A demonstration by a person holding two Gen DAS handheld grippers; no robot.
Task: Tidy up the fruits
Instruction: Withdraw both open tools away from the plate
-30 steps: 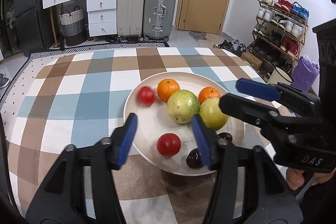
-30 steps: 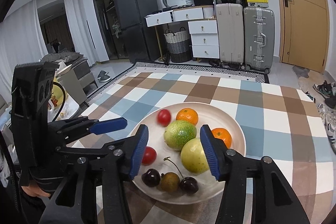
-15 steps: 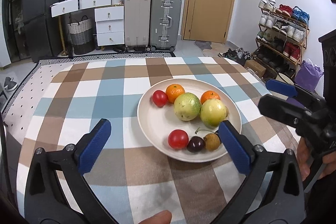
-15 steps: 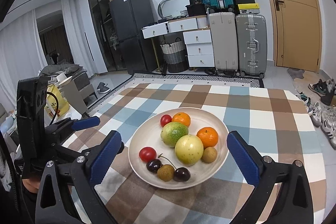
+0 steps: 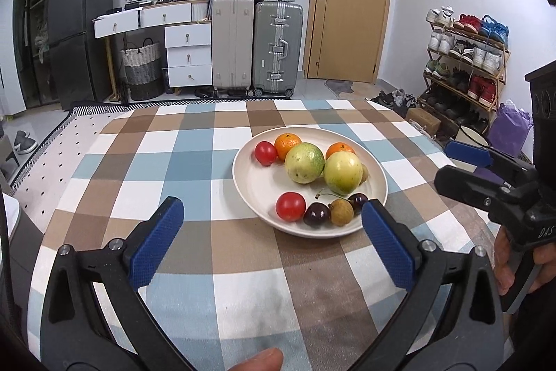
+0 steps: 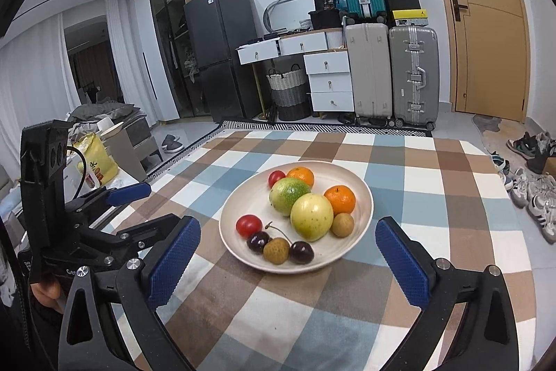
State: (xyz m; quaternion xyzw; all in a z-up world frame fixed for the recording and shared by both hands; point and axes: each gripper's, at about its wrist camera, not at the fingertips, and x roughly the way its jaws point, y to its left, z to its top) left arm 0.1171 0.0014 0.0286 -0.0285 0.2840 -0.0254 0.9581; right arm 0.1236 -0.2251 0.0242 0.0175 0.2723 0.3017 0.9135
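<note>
Left wrist view first: the left gripper (image 5: pixel 271 240) hangs over the checked tablecloth (image 5: pixel 194 169), a little back from the plate (image 5: pixel 253 183). Its blue fingers (image 5: pixel 156 242) are spread wide and hold nothing. The cream plate sits on the cloth with all the fruit in it: two red cherry tomatoes (image 5: pixel 290 206), two oranges (image 5: pixel 287 143), two big green-yellow round fruits (image 5: pixel 304 163), two dark cherries (image 5: pixel 317 214) and a small brown longan (image 5: pixel 341 212). The big fruits touch each other and partly hide the oranges behind them. The right gripper (image 5: pixel 462 166) pokes in from the right, near the plate, with a hand (image 5: pixel 521 263) on its handle. Behind the table stand suitcases (image 5: pixel 257 47), white drawers (image 5: pixel 187 54), a door (image 5: pixel 349 2) and a shoe rack (image 5: pixel 465 65).

Right wrist view next: the right gripper (image 6: pixel 288 259) also has its fingers (image 6: pixel 403 270) spread wide and empty, just short of the plate (image 6: pixel 239 207). The cherries (image 6: pixel 301 252) and a longan (image 6: pixel 276 250) lie at the near rim, and another longan (image 6: pixel 342 225) sits beside the orange (image 6: pixel 340 199). The left gripper (image 6: pixel 139 207) is at the left, off the plate, its fingers apart. A dark fridge (image 6: pixel 222 54) and a basket (image 6: pixel 288 89) stand far back.
</note>
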